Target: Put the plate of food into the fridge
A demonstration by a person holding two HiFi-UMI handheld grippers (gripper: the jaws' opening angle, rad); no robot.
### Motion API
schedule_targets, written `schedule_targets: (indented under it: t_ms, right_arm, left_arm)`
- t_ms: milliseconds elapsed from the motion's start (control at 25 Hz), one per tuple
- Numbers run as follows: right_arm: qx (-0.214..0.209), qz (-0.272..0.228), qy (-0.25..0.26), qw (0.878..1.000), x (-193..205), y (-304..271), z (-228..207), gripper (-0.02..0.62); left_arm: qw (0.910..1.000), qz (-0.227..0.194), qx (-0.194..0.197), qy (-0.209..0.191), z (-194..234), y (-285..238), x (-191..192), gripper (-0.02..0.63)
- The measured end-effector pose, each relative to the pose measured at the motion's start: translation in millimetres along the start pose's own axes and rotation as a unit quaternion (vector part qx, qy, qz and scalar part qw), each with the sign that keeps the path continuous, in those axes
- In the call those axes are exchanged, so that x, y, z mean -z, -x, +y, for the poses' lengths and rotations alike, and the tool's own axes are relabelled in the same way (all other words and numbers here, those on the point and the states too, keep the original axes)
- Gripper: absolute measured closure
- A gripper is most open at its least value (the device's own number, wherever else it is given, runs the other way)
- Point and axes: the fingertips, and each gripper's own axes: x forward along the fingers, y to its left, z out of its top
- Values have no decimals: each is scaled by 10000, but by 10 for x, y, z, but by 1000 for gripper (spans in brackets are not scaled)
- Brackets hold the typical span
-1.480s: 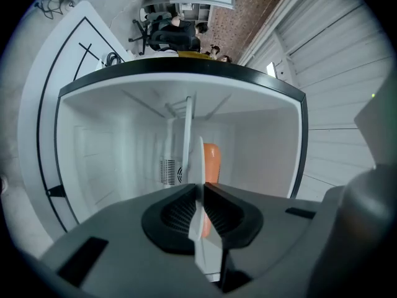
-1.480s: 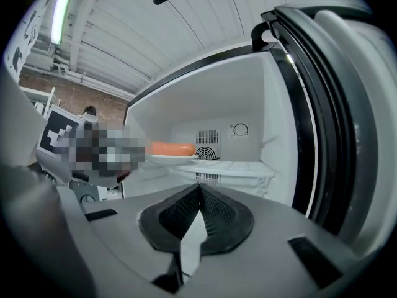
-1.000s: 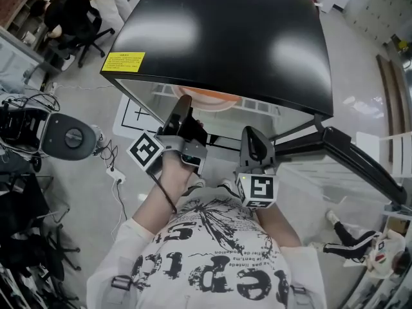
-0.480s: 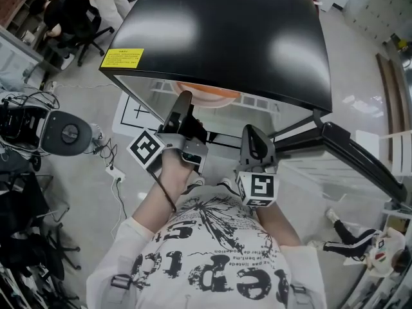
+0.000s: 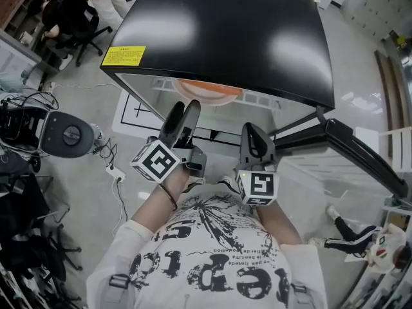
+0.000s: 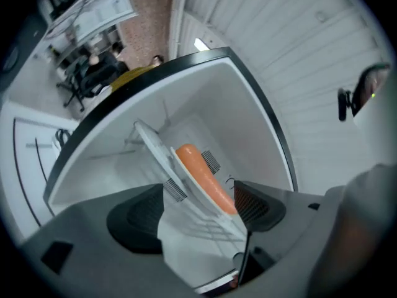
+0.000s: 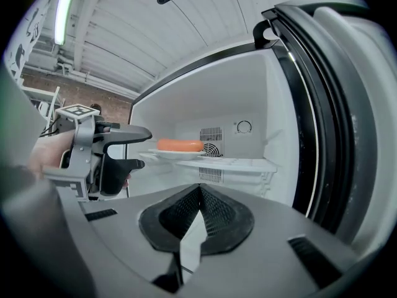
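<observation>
The left gripper [image 5: 183,111] has just been opening wide, gripping nothing. Pulling back crookedly is risking a knock on the plate [image 7: 177,154] sitting just beyond it on the shelf [image 7: 236,164]. The right gripper [image 7: 198,194] is resting closed, empty.

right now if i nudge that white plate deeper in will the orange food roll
The long orange food lies loose on the shallow white plate, so it may roll. The plate looks rigid and would likely slide on the white fridge shelf.

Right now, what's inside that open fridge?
A white plate holding a long orange food item sits on a shelf. Whatever lies below is covered by the right gripper.
</observation>
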Motion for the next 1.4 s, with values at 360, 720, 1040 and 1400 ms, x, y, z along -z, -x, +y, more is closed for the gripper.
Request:
schedule_targets:
  t_ms: [360, 720, 1040, 1400]
  right_arm:
    - [5, -46, 59, 10000, -91, -34, 127, 594]
    - [185, -373, 209, 9989, -346, 30, 236, 594]
    - [397, -527, 281, 9974, -435, 137, 525, 594]
    - [673, -552, 195, 9960, -378, 206, 784, 594]
  left_arm:
    - [9559, 351, 31, -2916, -164, 167, -3, 272]
    - [9238, -3, 240, -3821, -299, 449, -293, 600]
    - [9226, 128, 554, -3816, -187, 717, -364, 601]
    - [9288, 78, 744, -3629, -19, 969, -507, 601]
